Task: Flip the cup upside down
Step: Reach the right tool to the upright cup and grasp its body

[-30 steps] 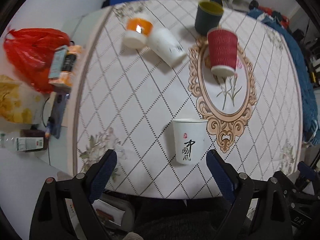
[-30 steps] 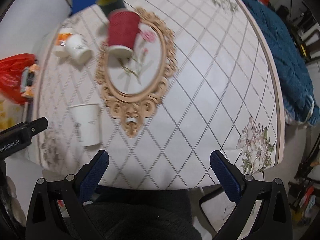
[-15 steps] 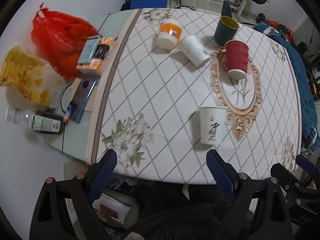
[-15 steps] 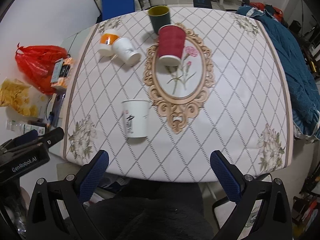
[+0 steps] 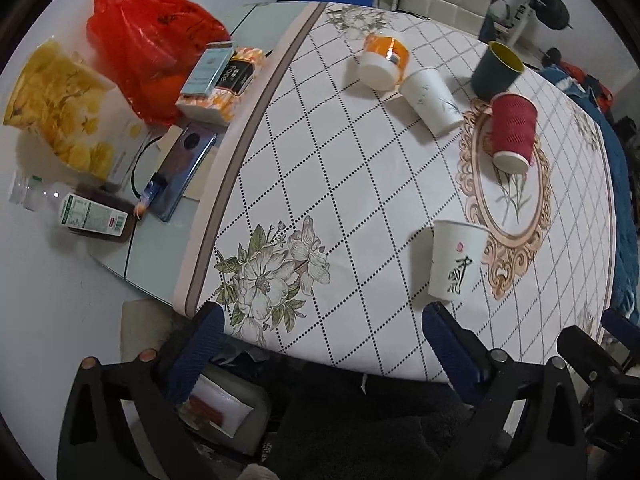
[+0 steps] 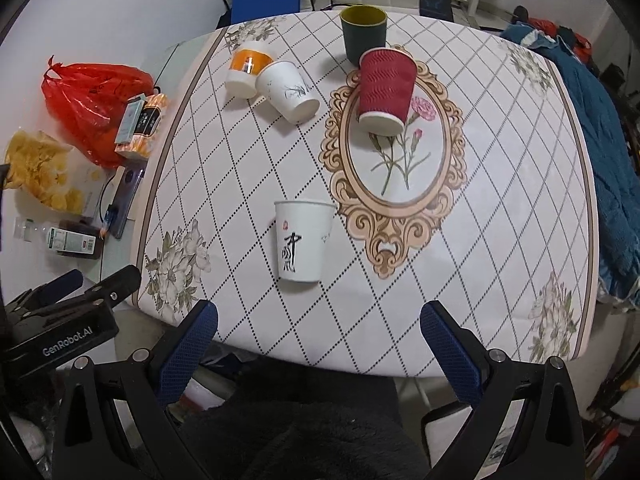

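**Both grippers open above the table edge, white cup standing free**

Left wrist view: your left gripper (image 5: 320,344) is spread wide and holds nothing. The white cup with black calligraphy (image 5: 456,266) stands on the patterned tablecloth (image 5: 340,168), just beyond your right-hand finger, beside the ornate oval frame print.

Right wrist view: your right gripper (image 6: 320,338) is also wide apart and empty. The same cup (image 6: 302,240) sits ahead between the fingers, apart from both. The red ribbed cup (image 6: 384,90) stands farther back.

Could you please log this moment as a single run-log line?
phase: pre-grasp | left gripper: open, empty | right gripper: open, empty | white calligraphy cup: upright, near table edge | red cup: untouched
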{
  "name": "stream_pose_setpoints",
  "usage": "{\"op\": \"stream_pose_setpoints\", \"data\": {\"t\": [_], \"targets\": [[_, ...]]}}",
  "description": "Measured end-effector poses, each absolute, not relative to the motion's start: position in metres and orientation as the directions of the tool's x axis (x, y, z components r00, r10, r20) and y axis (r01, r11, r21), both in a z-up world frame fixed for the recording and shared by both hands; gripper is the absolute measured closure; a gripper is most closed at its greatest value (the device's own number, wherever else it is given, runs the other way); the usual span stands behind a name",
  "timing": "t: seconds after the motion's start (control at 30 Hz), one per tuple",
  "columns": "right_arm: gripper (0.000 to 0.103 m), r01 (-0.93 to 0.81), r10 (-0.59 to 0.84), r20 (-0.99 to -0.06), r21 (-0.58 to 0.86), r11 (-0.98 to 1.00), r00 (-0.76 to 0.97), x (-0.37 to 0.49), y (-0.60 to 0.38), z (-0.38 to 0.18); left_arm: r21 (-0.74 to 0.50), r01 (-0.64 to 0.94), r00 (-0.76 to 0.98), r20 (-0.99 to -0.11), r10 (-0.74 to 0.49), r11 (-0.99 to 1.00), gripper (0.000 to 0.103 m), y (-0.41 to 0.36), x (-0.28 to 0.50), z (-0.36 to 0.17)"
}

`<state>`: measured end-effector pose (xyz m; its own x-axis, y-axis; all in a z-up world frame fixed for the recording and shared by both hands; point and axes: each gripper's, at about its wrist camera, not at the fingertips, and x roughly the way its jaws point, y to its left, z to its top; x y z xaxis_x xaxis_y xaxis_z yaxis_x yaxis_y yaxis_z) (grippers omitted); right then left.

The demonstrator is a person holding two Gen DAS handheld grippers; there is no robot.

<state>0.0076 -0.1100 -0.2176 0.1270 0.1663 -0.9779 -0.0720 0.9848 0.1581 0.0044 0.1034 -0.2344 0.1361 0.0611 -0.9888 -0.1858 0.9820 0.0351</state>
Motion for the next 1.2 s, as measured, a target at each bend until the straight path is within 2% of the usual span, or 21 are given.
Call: {"op": "stream_pose_setpoints", "data": {"t": [0.17,0.33,0.47,0.6,0.73,0.83,1.0,1.2], "targets": [[0.0,-0.234,0.168,-0.982,0.145,0.961,0.084,0.033,-0.102,-0.225,0.037,-0.235,0.13,-0.989,0.069,0.971,0.001,0.105,0.014,-0.246],[0.0,-0.582,0.033,-0.985,-0.074,0.81,0.172,0.051,-0.077,-0.228,0.062,-0.281,0.118,-0.988,0.098,0.958,0.001,0.106,0.02,-0.264],[0.0,-0.83,-0.032,-0.968,-0.229,0.509,0.248,0.051,-0.053,-0.243,0.096,-0.319,0.065,-0.99,0.123,0.943,0.001,0.106,0.022,-0.29],[0.0,-0.931,-0.046,-0.932,-0.362,0.051,0.36,0.028,-0.032,-0.269,0.112,-0.379,0.008,-0.992,0.124,0.919,0.002,0.11,0.019,-0.315],[0.0,-0.811,-0.003,-0.895,-0.403,-0.425,0.446,-0.013,-0.028,-0.306,0.122,-0.434,-0.035,-0.992,0.119,0.893,0.001,0.113,0.01,-0.335],[0.0,-0.655,0.042,-0.882,-0.38,-0.653,0.47,-0.04,-0.031,-0.329,0.125,-0.465,-0.064,-0.992,0.108,0.876,0.001,0.118,0.001,-0.348],[0.0,-0.379,0.111,-0.865,-0.326,-0.866,0.49,-0.062,-0.044,-0.358,0.116,-0.511,-0.088,-0.993,0.083,0.852,0.001,0.129,-0.012,-0.364],[0.0,-0.082,0.197,-0.847,-0.271,-0.959,0.494,-0.067,-0.054,-0.386,0.11,-0.545,-0.103,-0.993,0.063,0.831,0.001,0.141,-0.024,-0.38]]}}
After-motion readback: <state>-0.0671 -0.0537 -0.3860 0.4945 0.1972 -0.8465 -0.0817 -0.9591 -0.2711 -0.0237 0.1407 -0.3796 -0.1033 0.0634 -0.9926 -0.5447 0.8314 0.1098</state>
